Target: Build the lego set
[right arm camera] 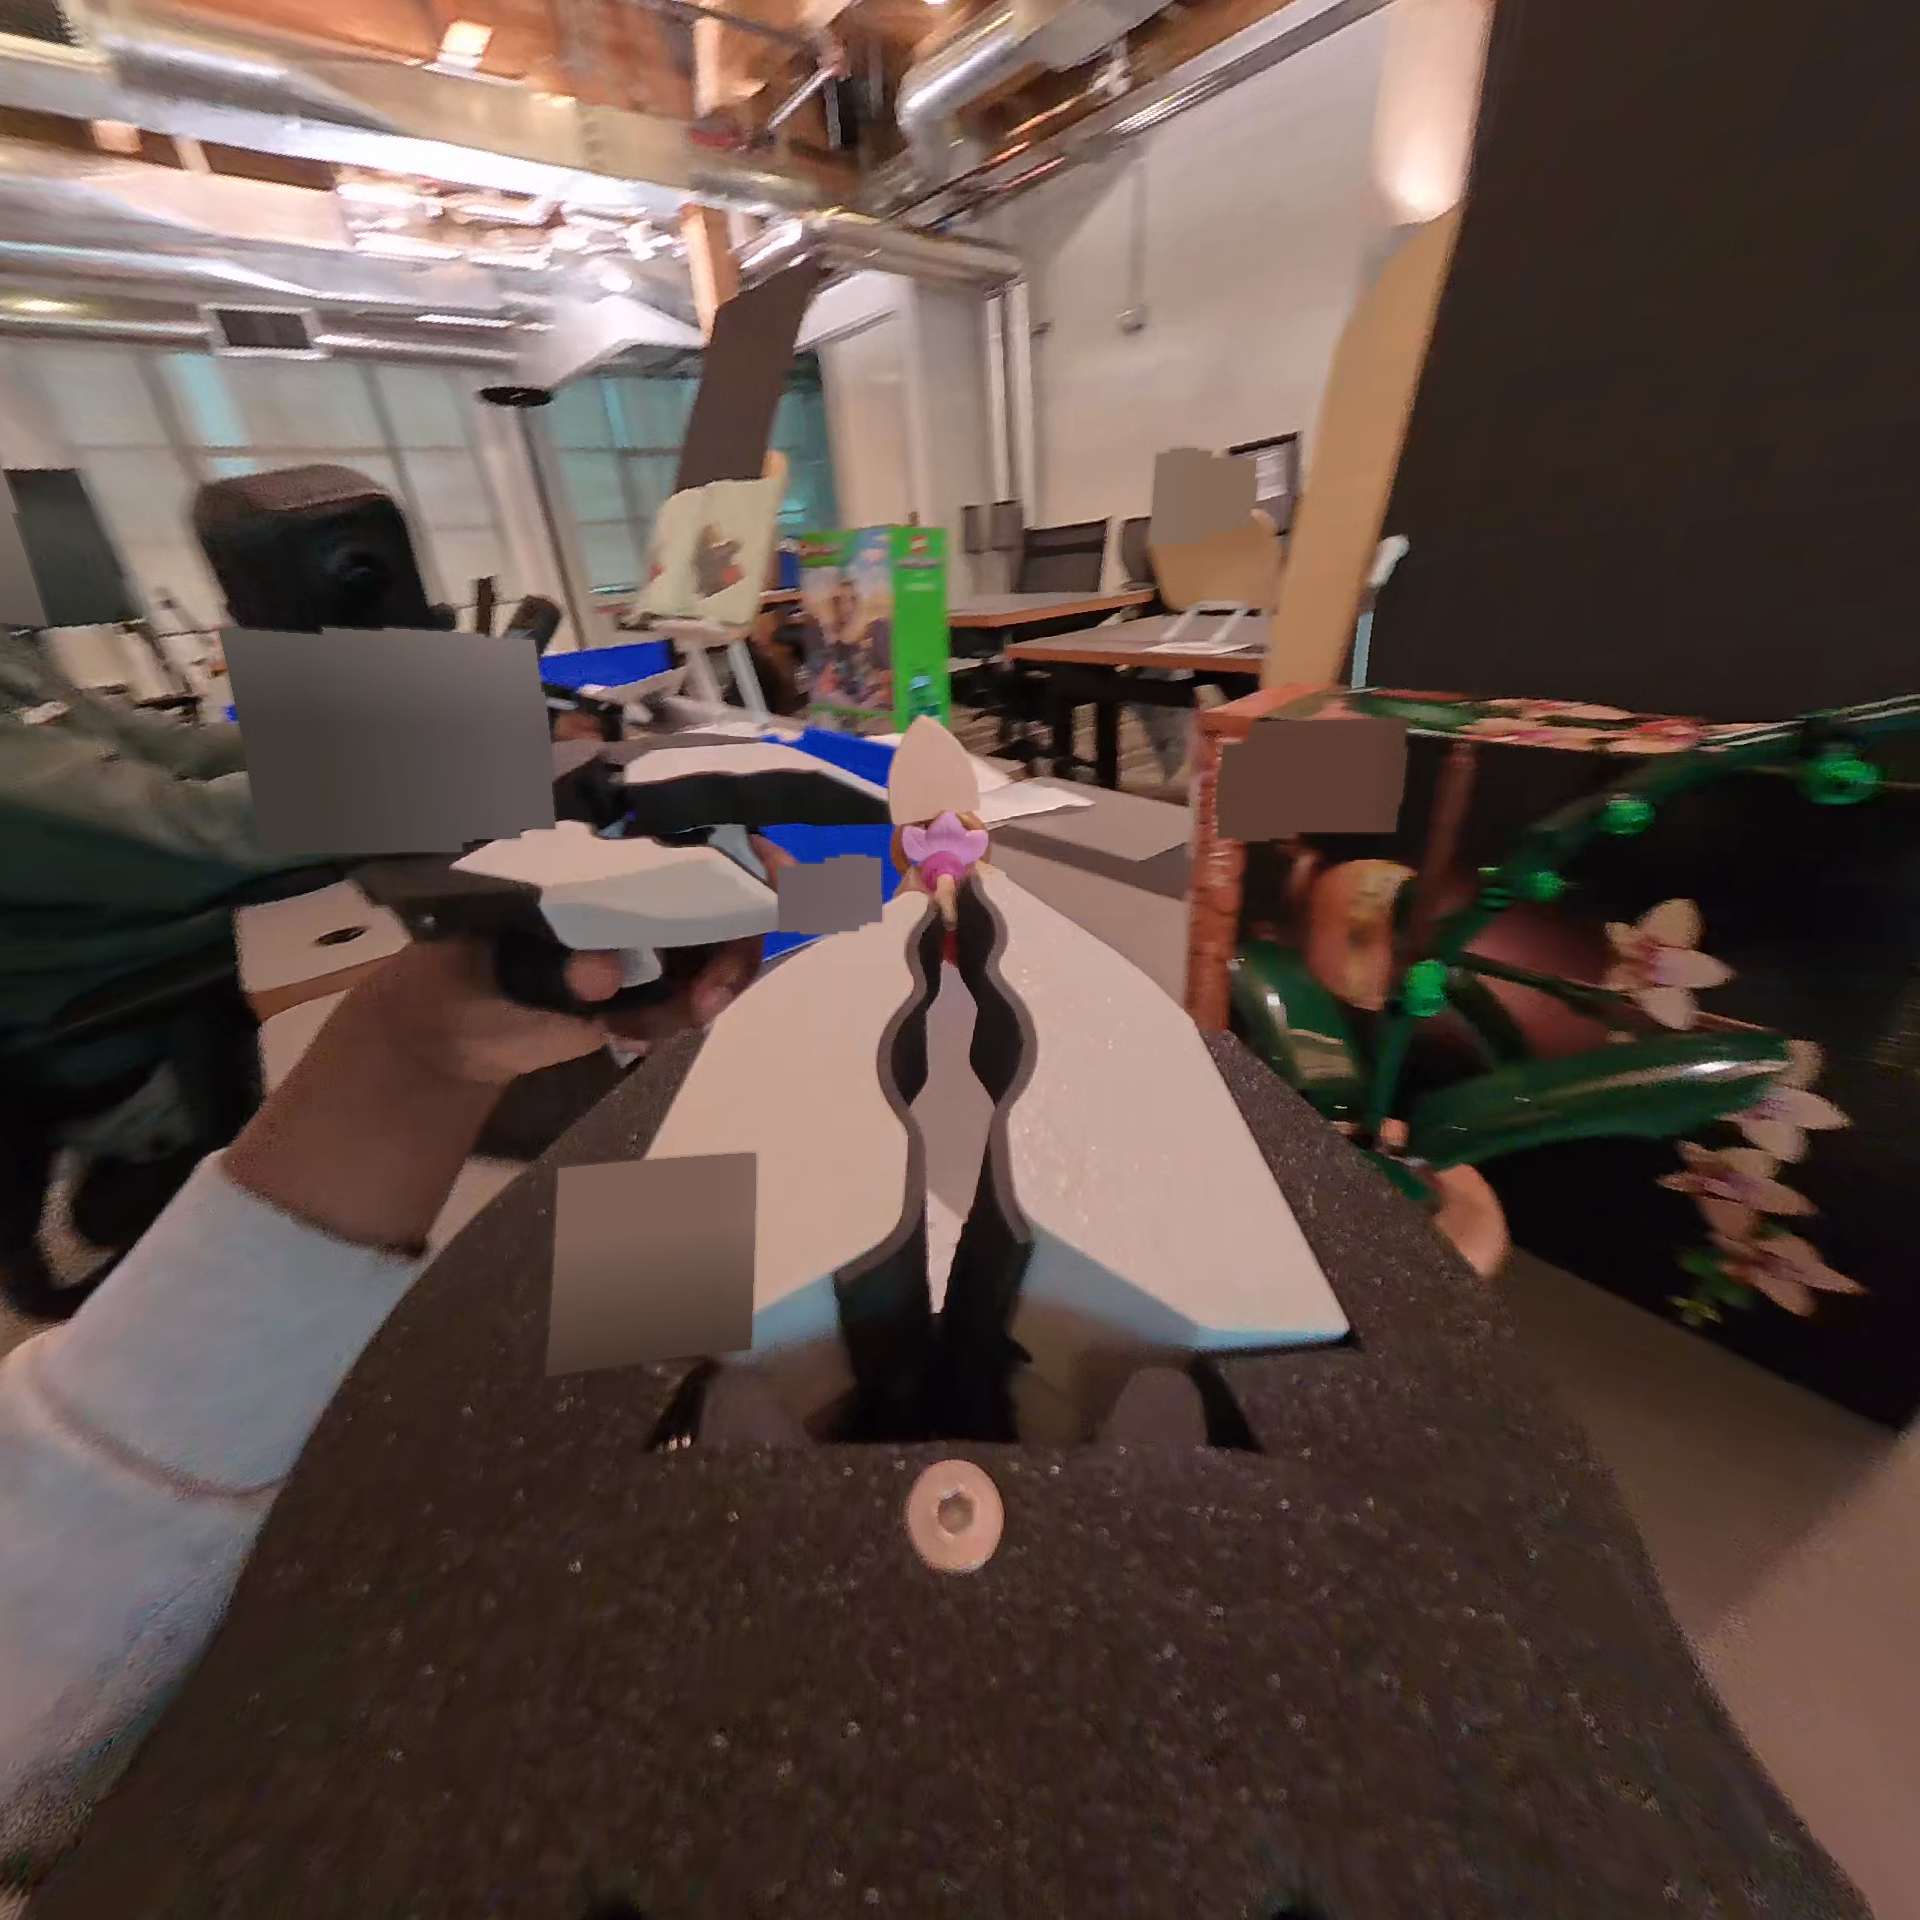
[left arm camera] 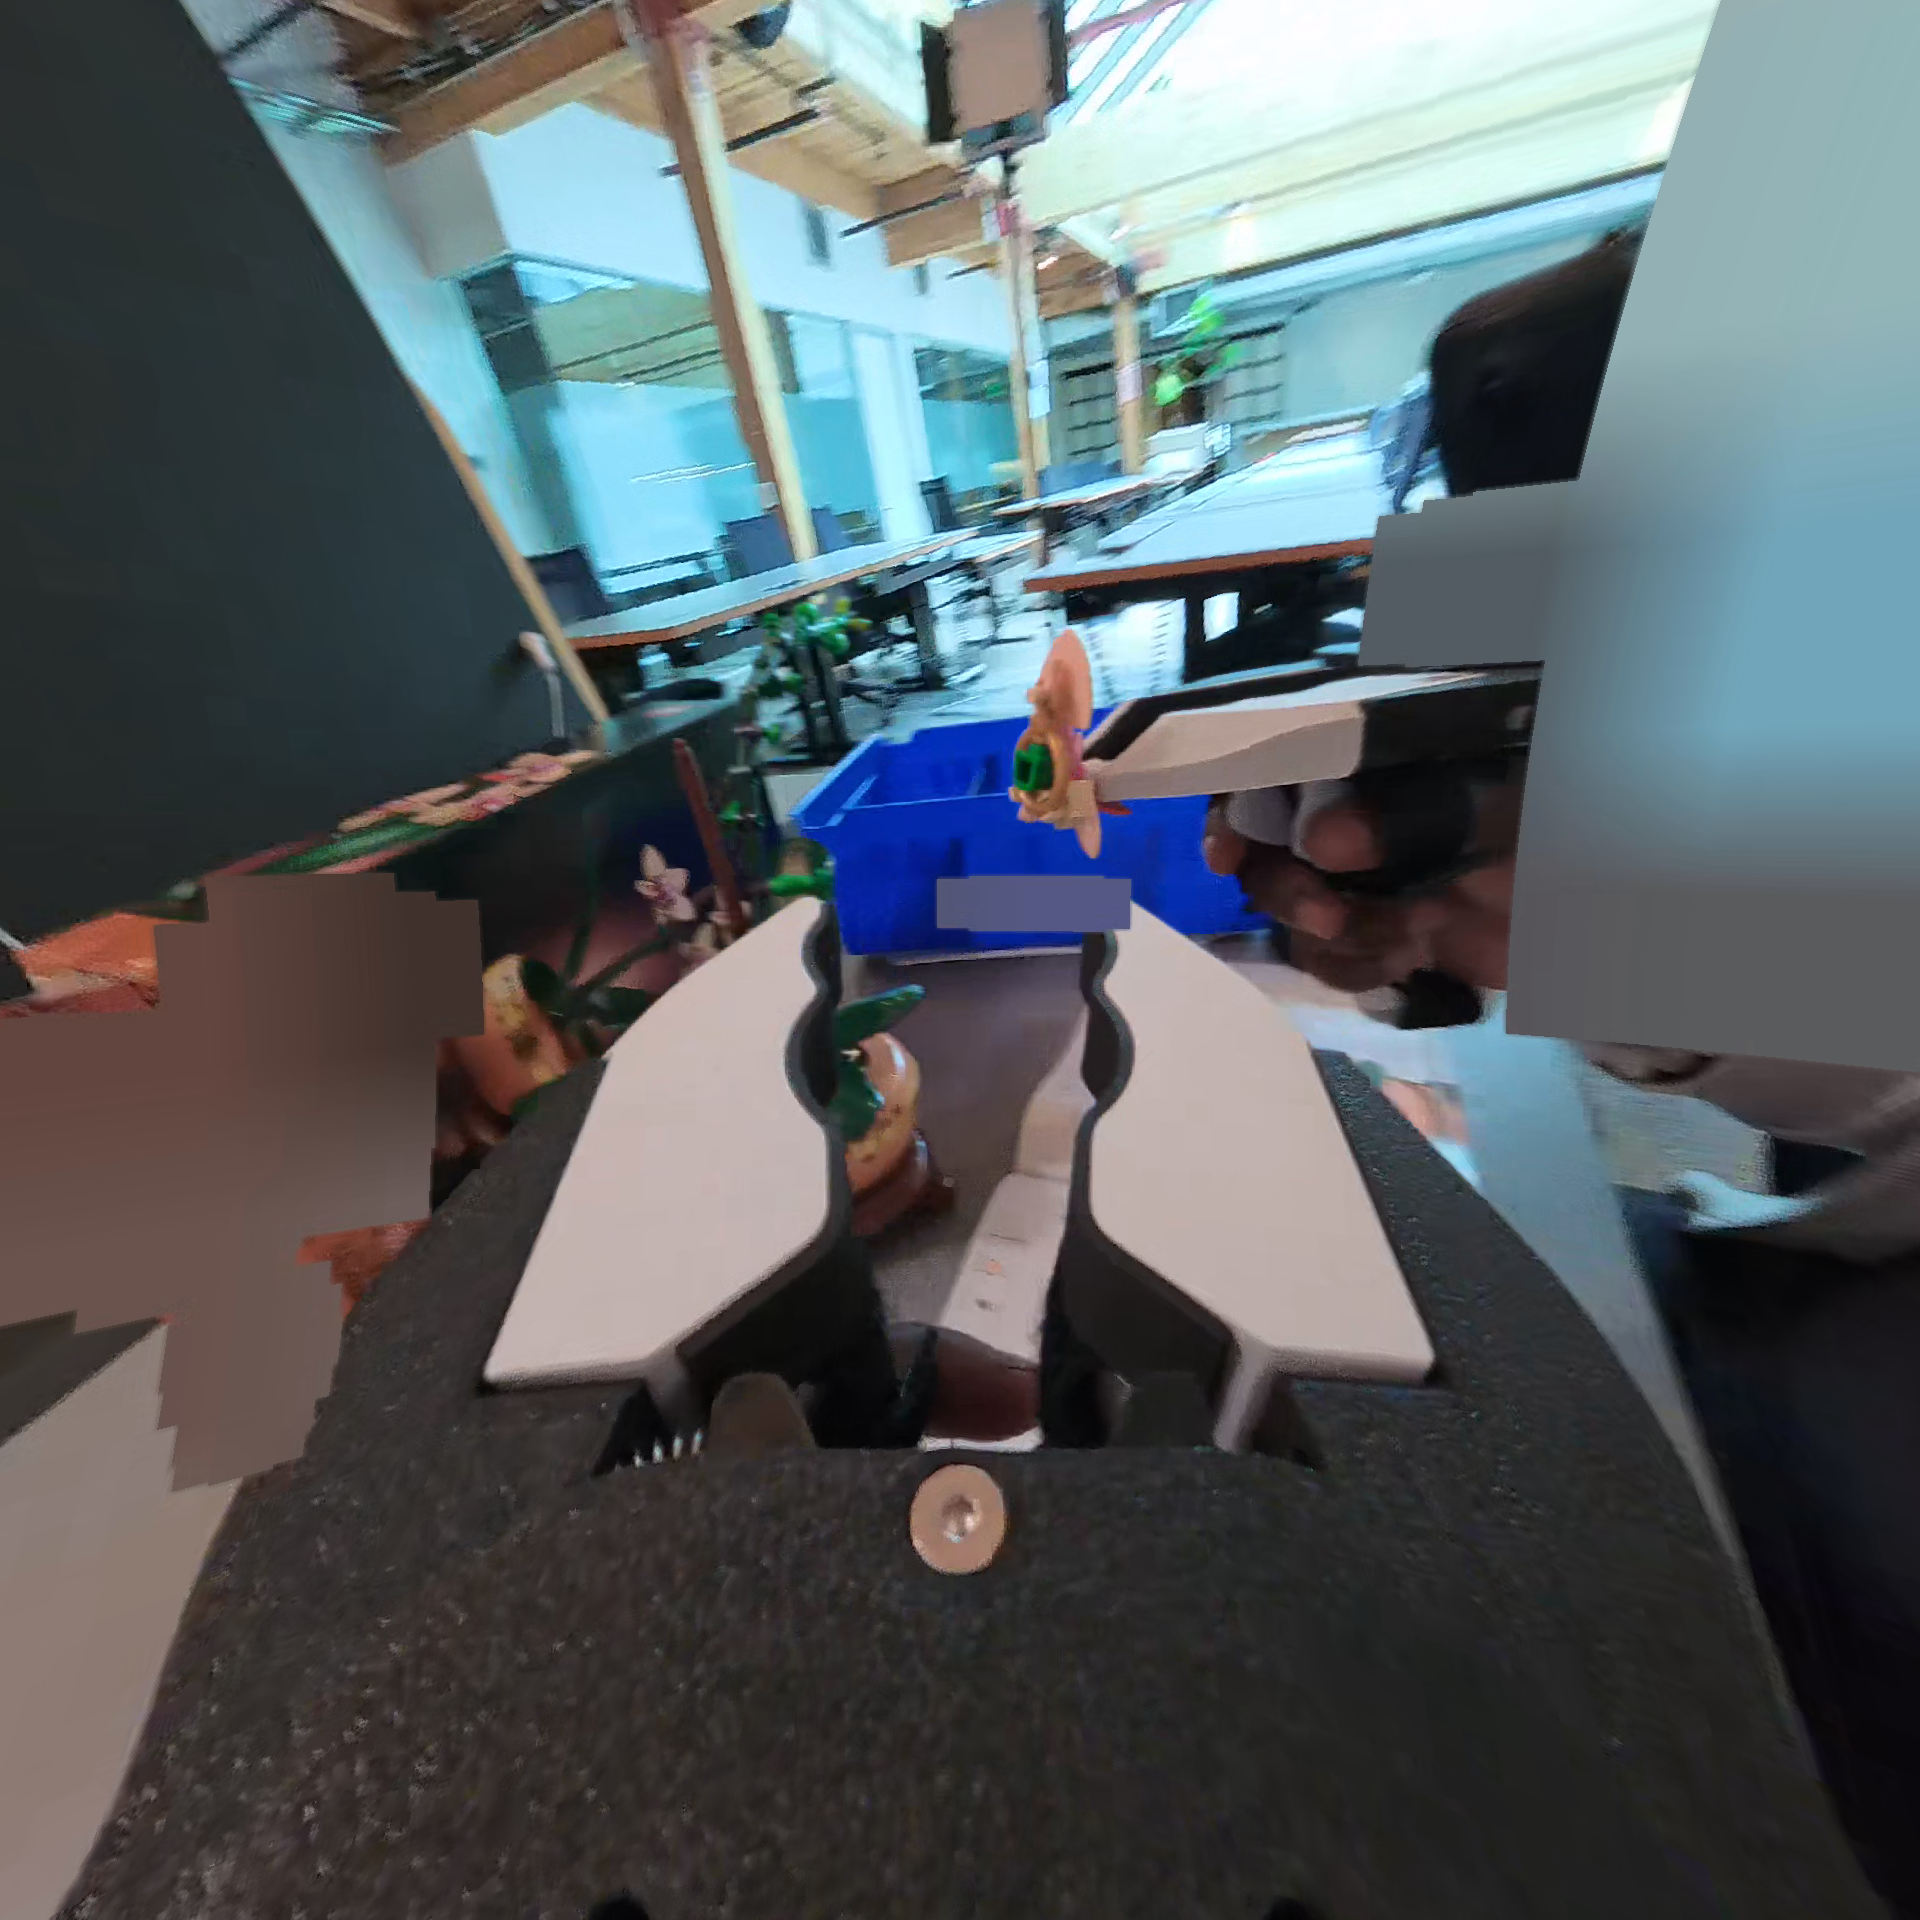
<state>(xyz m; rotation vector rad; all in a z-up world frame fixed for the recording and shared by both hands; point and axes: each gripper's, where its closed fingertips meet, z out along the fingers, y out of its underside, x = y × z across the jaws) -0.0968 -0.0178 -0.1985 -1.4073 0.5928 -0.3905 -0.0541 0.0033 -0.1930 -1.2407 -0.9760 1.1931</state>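
Note:
My right gripper (right arm camera: pixel 943 902) is shut on a small lego orchid flower (right arm camera: pixel 938 821) with cream petals and a pink centre, held up in the air. In the left wrist view this gripper (left arm camera: pixel 1101 774) comes in from the right, and the flower (left arm camera: pixel 1055 758) shows a green and gold back. My left gripper (left arm camera: pixel 961 930) is open and empty, below and nearer than the flower. It shows at the left of the right wrist view (right arm camera: pixel 821 842), held by a hand. The partly built orchid (left arm camera: pixel 873 1091) stands in its tan pot just left of my left gripper's fingers, and to the right in the right wrist view (right arm camera: pixel 1455 1039).
A blue bin (left arm camera: pixel 914 831) stands on the table behind the flower. The set's dark box (right arm camera: pixel 1621 914) with orchid pictures stands behind the model. A green lego box (right arm camera: pixel 878 623) stands farther back. A tall dark board (left arm camera: pixel 208 468) rises at the left. The grippers' ends are close to 6 centimeters from one another.

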